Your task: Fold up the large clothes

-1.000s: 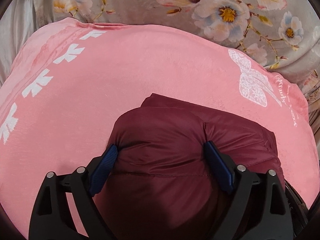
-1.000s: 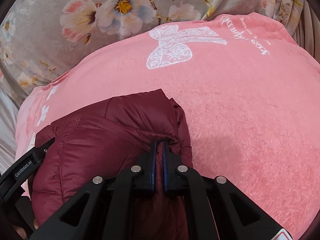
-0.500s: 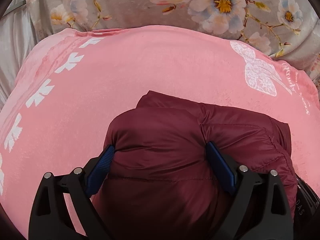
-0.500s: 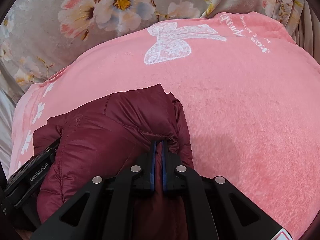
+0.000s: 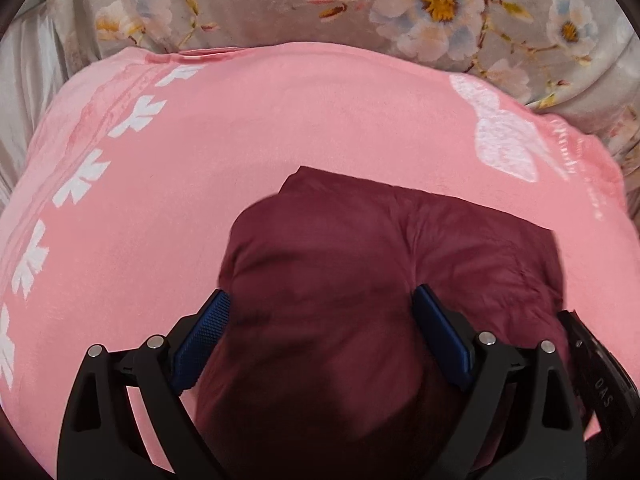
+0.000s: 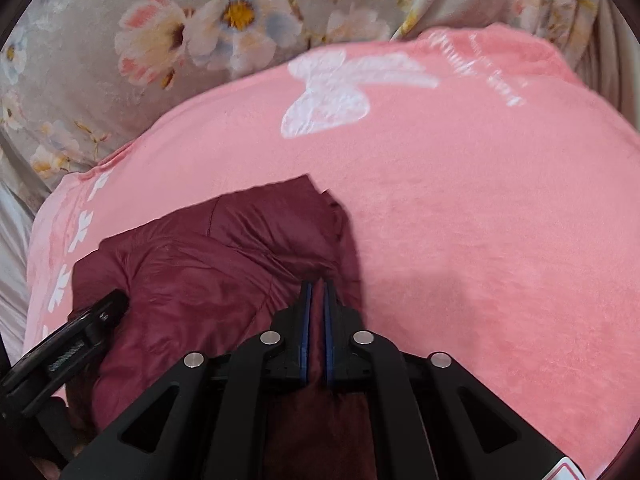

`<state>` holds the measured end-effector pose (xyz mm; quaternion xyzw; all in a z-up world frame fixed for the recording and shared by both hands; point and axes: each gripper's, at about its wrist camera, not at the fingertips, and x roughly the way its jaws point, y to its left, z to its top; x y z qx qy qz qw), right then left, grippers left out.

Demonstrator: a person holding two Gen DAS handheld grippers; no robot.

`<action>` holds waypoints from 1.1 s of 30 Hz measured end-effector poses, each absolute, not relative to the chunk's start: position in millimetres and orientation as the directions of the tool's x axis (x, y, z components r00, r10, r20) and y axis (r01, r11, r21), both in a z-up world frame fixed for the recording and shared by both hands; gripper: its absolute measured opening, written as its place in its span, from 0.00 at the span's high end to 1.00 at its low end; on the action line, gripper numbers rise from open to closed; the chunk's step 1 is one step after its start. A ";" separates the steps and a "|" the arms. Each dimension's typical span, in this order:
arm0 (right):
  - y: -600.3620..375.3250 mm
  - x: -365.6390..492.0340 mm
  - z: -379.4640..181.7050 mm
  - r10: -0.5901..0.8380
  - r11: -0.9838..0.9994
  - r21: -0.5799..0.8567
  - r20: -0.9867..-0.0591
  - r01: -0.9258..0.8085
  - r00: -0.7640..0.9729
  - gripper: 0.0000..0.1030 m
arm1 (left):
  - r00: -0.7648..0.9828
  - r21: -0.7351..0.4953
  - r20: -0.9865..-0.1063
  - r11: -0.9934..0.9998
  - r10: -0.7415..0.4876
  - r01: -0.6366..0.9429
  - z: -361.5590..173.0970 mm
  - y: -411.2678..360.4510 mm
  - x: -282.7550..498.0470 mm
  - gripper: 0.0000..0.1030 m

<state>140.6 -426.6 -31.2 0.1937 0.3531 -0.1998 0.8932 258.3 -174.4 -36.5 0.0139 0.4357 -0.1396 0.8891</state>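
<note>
A dark red puffer jacket (image 5: pixel 352 264) lies bunched on a pink blanket (image 5: pixel 280 120). My left gripper (image 5: pixel 320 308) has its jaws wide apart around a thick puffy fold of the jacket, with the blue pads (image 5: pixel 204 336) pressed against its sides. In the right wrist view the jacket (image 6: pixel 208 264) sits at lower left. My right gripper (image 6: pixel 316 292) is shut on a thin fold at the jacket's right edge. The left gripper's body (image 6: pixel 68 344) shows at the far left of that view.
The pink blanket (image 6: pixel 480 220) has a white butterfly print (image 6: pixel 336 88) and a row of white motifs (image 5: pixel 80 184) along its left side. Grey floral bedding (image 5: pixel 400 8) lies beyond it. Grey sheet folds (image 5: pixel 24 92) are at the far left.
Both grippers have drawn back toward me a little with the jacket, so more pink blanket shows beyond it. Both grips are unchanged.
</note>
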 end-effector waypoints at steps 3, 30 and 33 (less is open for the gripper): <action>-414.7 97.9 -4.7 -0.270 0.852 0.178 -0.656 0.493 0.704 0.83 | 0.561 -0.126 -0.777 0.943 -0.287 0.308 -17.5 -158.5 222.5 0.13; -374.4 -1.8 -76.2 -0.102 0.919 0.198 -0.718 0.342 0.689 0.91 | 0.437 -0.233 -0.810 0.899 -0.390 0.371 -80.9 -111.7 123.8 0.05; -383.2 -4.4 -78.5 -0.055 0.906 0.260 -0.708 0.333 0.704 0.91 | 0.472 -0.190 -0.800 0.903 -0.370 0.385 -83.1 -115.3 119.8 0.05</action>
